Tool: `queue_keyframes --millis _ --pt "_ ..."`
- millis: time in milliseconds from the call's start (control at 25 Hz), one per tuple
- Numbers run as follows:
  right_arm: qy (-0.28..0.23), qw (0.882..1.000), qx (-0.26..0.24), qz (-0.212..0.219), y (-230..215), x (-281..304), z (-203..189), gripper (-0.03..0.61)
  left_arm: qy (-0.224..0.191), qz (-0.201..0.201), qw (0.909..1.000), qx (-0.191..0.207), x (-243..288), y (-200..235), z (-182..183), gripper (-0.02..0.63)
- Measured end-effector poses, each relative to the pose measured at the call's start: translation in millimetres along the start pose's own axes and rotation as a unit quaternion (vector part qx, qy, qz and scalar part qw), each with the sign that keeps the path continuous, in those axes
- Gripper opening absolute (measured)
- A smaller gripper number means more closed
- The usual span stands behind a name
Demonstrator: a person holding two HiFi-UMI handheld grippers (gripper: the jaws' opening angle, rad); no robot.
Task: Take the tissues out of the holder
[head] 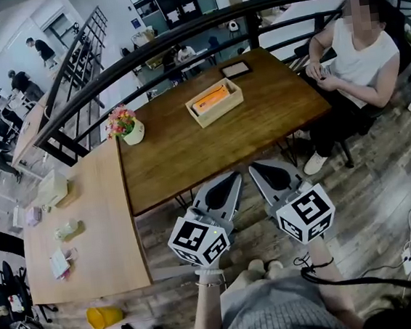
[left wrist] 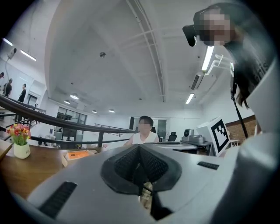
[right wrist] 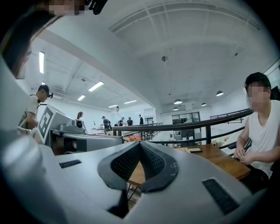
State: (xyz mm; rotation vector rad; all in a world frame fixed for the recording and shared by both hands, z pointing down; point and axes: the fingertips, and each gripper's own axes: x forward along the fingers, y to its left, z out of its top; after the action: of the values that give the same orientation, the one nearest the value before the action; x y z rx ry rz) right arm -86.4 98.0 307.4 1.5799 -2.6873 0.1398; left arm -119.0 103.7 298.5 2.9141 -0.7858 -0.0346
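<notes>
Light table (head: 103, 229) at far left, carrying a few small items too small to identify. Dark table (head: 190, 154) butts against its right edge. White flower pot (head: 133, 133) with pink blooms sits at the dark table's left end, near the railing (head: 177, 35).

Left gripper (head: 230, 178): held low in front of the person, off the table's near edge, nose aimed toward the table. In the left gripper view the jaws are pressed together at the tips (left wrist: 139, 147), with nothing between them.

Wooden holder (head: 222, 111): stands on the dark table, roughly mid-width, toward the far side and well apart from both grippers. Orange tissue pack (head: 209, 97) lies flat inside it. Neither gripper touches the holder or the pack. The left gripper view shows the holder (left wrist: 75, 155) low on the tabletop, left of the jaws.

Dark tablet (head: 235, 68): flat on the table just beyond the holder's right end.

Right gripper (head: 258, 168): beside the left one, just apart from it, also short of the table edge. In its own view the jaws meet at the tips (right wrist: 139, 145) and are empty.

Seated person (head: 359, 63): at the table's right end, in a white sleeveless top, hands together near the table corner.
</notes>
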Motion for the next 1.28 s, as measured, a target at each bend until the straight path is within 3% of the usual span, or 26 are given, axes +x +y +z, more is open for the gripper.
queue_keyframes --millis 400,880,1120,1280 --pt "-0.007 1.000 0.001 0.008 -21 0 1 0.012 -0.016 0.020 0.9997 -0.001 12 7 3 0.008" --pt "-0.002 0.998 0.024 0.053 -37 36 0 0.012 -0.013 0.065 0.9978 -0.006 25 45 5 0.008" --pt "0.009 0.998 0.023 0.049 -69 68 1 0.012 -0.014 0.059 0.9981 -0.015 63 80 6 0.008" --pt "0.018 0.999 0.028 0.039 -99 87 5 0.012 -0.013 0.034 0.9992 -0.019 97 95 9 0.008"
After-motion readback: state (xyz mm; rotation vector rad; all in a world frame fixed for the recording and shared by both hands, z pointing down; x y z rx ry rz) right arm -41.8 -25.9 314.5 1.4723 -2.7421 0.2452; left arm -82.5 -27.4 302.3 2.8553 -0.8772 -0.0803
